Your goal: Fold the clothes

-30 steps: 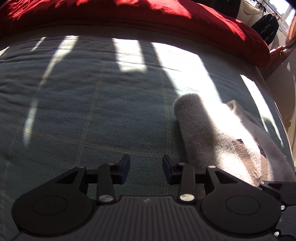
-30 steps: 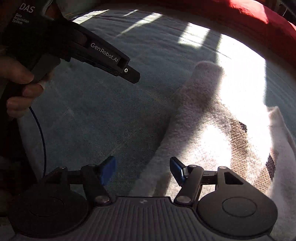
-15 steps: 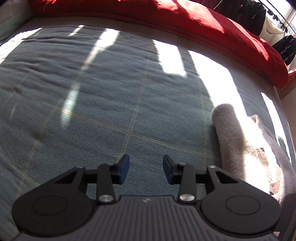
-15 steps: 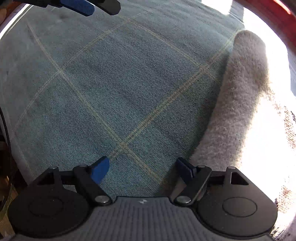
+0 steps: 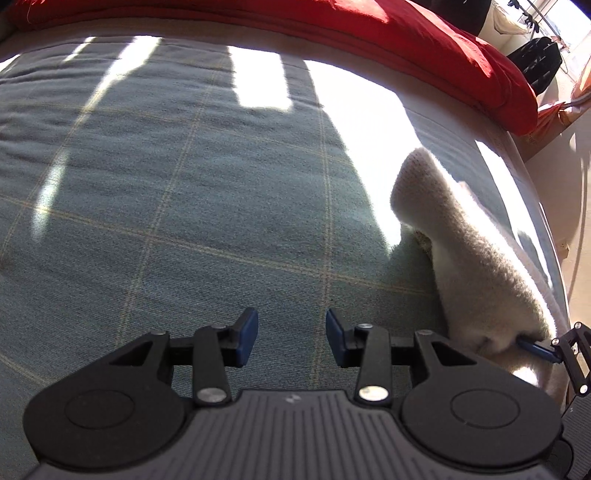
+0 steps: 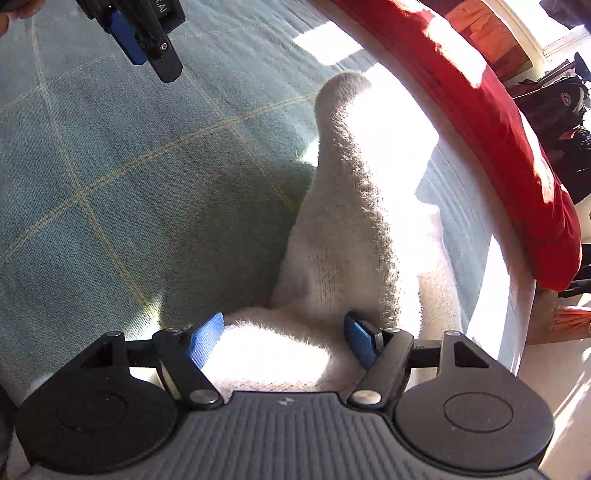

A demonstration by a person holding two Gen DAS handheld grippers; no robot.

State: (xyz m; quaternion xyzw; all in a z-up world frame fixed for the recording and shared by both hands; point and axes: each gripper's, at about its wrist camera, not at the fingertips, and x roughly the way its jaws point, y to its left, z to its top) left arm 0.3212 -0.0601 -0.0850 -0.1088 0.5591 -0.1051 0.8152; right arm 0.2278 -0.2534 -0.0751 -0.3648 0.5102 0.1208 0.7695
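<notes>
right fingers: my right gripper [image 6: 284,341] has the near end of the cream knit garment [image 6: 347,229] sitting right between its blue pads, and they're closing in on it. Right pad looks like it's touching the fuzz, left pad not quite, so I wouldn't call it a grip yet.

left fingers: my left gripper [image 5: 291,338] is part open with nothing in it, just hovering over bare bedspread [image 5: 184,206].

where the garment is: on the bed, right side, close to the right edge. From the left fingers it lies off to the right, just beside them.

long axis: it runs near to far, a long bunched ridge starting at my right fingers and ending in a rounded tip further up the bed. Part of it seems lifted off the bedspread.

nearer hand: right, easily. It's already on the near end. The left would have to cross to the right to reach the ridge.

my guess for next move: finish the pinch on the near end, left goes for the far stretch.

far end: red duvet [image 5: 369,33] bunched along the far side of the bed, well clear of the garment.
</notes>
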